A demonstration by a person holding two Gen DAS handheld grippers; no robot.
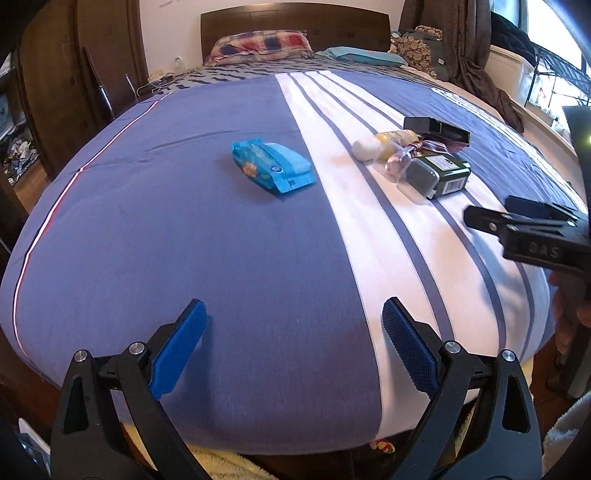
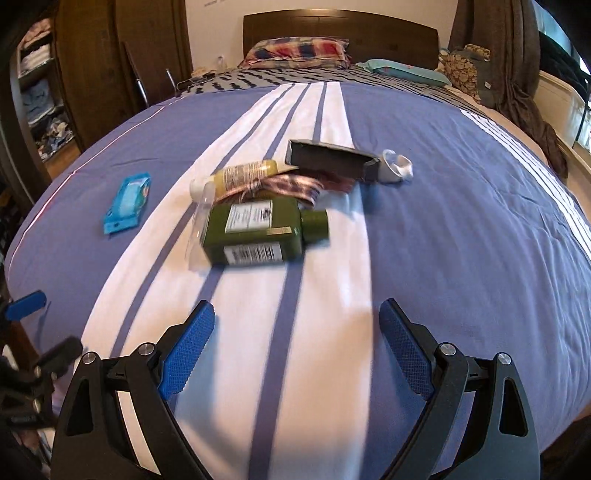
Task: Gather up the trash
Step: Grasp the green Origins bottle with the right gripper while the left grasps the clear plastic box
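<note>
A blue wipes packet (image 1: 272, 165) (image 2: 127, 202) lies on the blue bedspread. A cluster of trash lies on the white stripe: a green bottle (image 2: 255, 230) (image 1: 439, 173), a yellow bottle (image 2: 243, 177) (image 1: 388, 142), a clear plastic bottle (image 2: 199, 225), a black box (image 2: 330, 160) (image 1: 436, 129), a striped ribbon (image 2: 291, 186) and crumpled white plastic (image 2: 397, 166). My left gripper (image 1: 293, 347) is open and empty above the near bed edge, short of the packet. My right gripper (image 2: 297, 350) is open and empty, short of the green bottle; it also shows in the left wrist view (image 1: 491, 218).
The bed (image 2: 461, 240) fills both views, with pillows (image 2: 299, 51) and a dark headboard (image 2: 340, 29) at the far end. A wooden wardrobe (image 1: 74, 74) stands left. Curtains and a bag (image 2: 465, 66) sit far right by the window.
</note>
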